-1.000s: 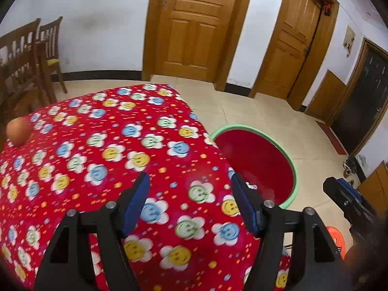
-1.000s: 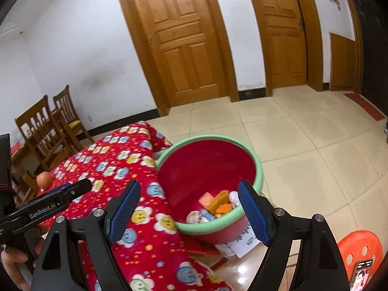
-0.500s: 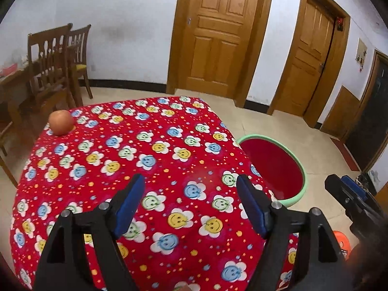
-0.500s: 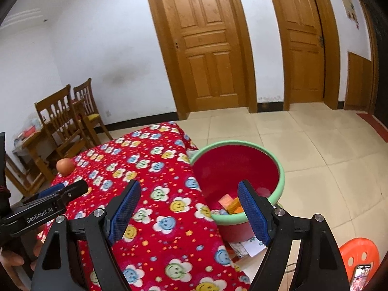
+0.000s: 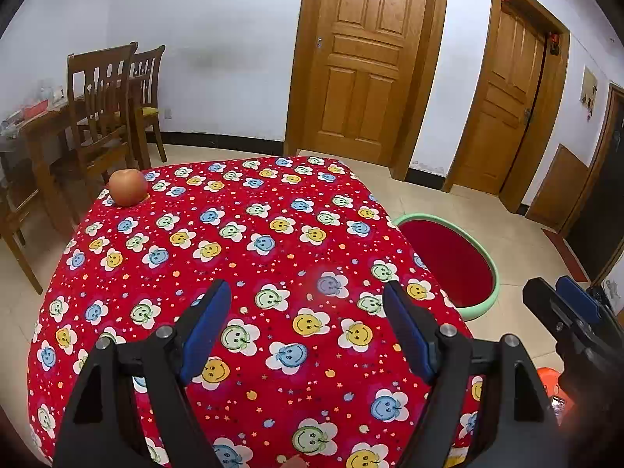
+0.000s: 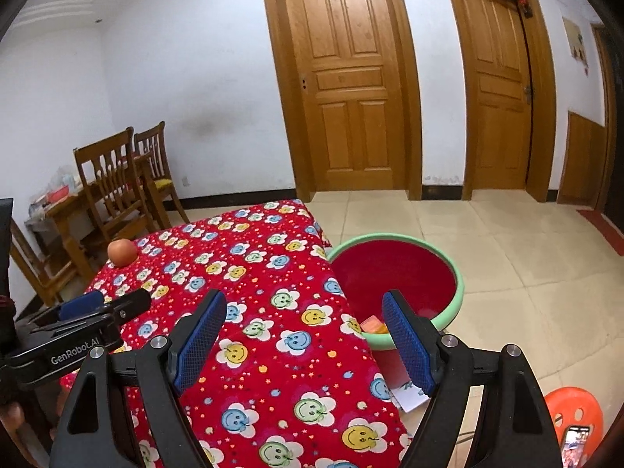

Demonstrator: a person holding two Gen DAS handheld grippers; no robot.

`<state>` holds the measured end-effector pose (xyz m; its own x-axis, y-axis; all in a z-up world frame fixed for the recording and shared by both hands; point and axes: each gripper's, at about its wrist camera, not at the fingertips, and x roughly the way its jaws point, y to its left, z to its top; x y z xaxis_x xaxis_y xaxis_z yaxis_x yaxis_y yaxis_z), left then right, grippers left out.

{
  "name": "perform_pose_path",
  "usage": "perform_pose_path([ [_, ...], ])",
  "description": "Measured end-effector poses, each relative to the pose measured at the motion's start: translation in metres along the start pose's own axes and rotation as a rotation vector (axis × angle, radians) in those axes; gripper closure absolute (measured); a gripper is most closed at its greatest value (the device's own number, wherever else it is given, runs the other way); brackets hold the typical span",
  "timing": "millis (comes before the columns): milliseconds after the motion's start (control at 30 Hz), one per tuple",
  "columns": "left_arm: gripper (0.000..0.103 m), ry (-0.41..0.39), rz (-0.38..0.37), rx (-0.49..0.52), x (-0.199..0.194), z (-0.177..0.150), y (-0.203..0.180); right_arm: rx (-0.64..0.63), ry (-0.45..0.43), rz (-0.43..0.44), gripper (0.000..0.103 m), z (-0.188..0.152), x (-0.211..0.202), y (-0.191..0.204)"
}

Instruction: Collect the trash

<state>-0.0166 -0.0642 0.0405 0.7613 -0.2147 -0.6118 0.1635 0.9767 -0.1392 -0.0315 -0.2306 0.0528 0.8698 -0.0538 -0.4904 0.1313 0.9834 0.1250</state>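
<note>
Left wrist view: your left gripper hangs over the near part of a table draped in a red smiley-flower tablecloth, its blue-padded jaws spread wide with nothing between them but the cloth below. An apple sits at the table's far left corner, well apart from both grippers. Just beside the table's right edge, on the tiled floor, stands the trash basin, red inside with a pale green rim. From the right wrist view, your right gripper is likewise spread wide and holds nothing, poised over the table's right edge with the basin just beyond its right finger. Orange and pink scraps lie in the bottom of the basin; a piece of white paper lies on the floor beside it. An orange plastic stool stands at lower right.
</note>
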Motion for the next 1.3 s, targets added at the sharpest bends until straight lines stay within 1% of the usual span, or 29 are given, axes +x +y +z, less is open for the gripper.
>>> perform_pose_path([
  [833,0.024,-0.009,0.005,-0.027,0.0008,0.0018,0.0047,0.001,0.01,-0.001,0.02,-0.0012,0.0019,0.0001],
  [1300,0.024,-0.008,0.003,-0.025,0.001,0.0027,0.0036,0.0,0.01,-0.002,0.02,-0.0024,0.0044,-0.0007],
])
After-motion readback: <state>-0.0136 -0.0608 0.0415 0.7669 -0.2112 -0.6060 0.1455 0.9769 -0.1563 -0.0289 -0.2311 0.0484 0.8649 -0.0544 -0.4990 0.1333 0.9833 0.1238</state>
